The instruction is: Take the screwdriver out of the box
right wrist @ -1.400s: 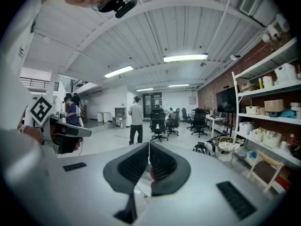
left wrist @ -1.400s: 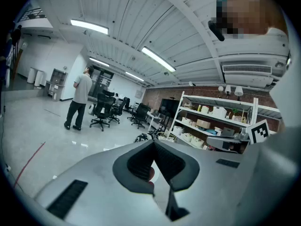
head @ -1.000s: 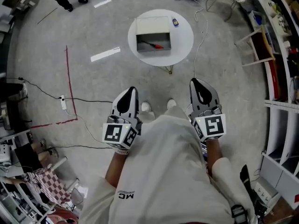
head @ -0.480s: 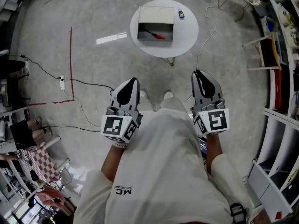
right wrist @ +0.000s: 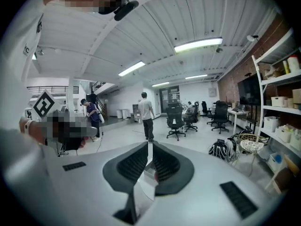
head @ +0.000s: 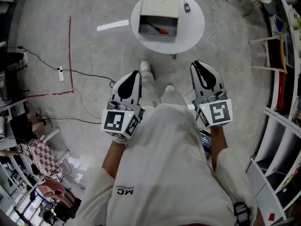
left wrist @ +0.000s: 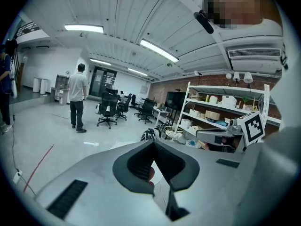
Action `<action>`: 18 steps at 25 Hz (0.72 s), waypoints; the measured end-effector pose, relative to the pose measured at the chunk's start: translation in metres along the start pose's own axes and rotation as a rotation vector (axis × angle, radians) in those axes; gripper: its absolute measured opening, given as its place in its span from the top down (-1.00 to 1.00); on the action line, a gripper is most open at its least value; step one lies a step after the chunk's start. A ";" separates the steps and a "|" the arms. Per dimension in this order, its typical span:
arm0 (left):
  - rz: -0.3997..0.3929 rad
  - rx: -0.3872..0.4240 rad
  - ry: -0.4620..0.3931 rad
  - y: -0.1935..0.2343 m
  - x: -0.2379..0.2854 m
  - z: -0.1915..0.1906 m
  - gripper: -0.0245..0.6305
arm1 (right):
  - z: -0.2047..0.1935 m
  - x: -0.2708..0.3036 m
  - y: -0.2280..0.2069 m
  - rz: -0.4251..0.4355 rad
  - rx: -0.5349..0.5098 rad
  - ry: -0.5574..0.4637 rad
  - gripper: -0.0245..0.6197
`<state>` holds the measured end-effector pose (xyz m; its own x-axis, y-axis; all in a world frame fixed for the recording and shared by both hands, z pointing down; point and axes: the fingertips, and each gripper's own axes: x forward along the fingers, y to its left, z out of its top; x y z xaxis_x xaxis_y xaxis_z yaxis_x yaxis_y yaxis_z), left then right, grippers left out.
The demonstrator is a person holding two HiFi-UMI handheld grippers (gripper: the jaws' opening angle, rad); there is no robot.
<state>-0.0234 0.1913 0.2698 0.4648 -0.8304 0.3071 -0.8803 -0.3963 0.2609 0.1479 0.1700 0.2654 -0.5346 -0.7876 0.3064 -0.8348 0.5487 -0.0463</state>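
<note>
An open grey box [head: 159, 8] stands on a small round white table [head: 194, 29] at the top of the head view. Inside it lies the screwdriver [head: 158, 30], red handle to the right. My left gripper [head: 136, 74] and right gripper [head: 196, 64] are held at waist height, well short of the table, both pointing forward over the floor. Each has its jaws together with nothing between them. The left gripper [left wrist: 154, 143] view and right gripper [right wrist: 149, 145] view look out across the room and show neither box nor table.
A small blue object [head: 187, 7] lies on the table behind the box. On the floor are a red tape line [head: 70, 51], a power strip [head: 60, 73] with black cables, and a white cable [head: 212, 29]. Shelving [head: 284, 79] lines the right. People [left wrist: 76, 97] and office chairs [left wrist: 107, 112] are farther off.
The person has stepped forward, one foot now ahead. The table and box have slid up and slightly right in the head view. Both grippers keep their pose and stay shut.
</note>
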 end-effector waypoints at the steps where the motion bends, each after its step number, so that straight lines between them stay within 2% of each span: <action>1: -0.005 -0.005 0.003 0.005 0.007 0.002 0.90 | 0.000 0.009 -0.002 0.000 0.001 0.007 0.70; 8: -0.075 -0.007 0.032 0.061 0.067 0.026 0.90 | 0.007 0.085 -0.010 -0.002 -0.007 0.060 0.68; 11: -0.115 0.017 0.040 0.094 0.093 0.043 0.90 | 0.014 0.122 -0.011 -0.007 -0.001 0.089 0.51; 15: -0.138 0.002 0.059 0.129 0.123 0.052 0.90 | 0.018 0.163 -0.023 -0.032 -0.036 0.148 0.50; 18: -0.141 -0.015 0.089 0.142 0.143 0.053 0.90 | 0.018 0.187 -0.033 -0.023 -0.026 0.182 0.50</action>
<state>-0.0872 -0.0047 0.3028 0.5911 -0.7285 0.3462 -0.8043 -0.5003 0.3206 0.0731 -0.0007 0.3068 -0.4806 -0.7376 0.4743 -0.8417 0.5397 -0.0136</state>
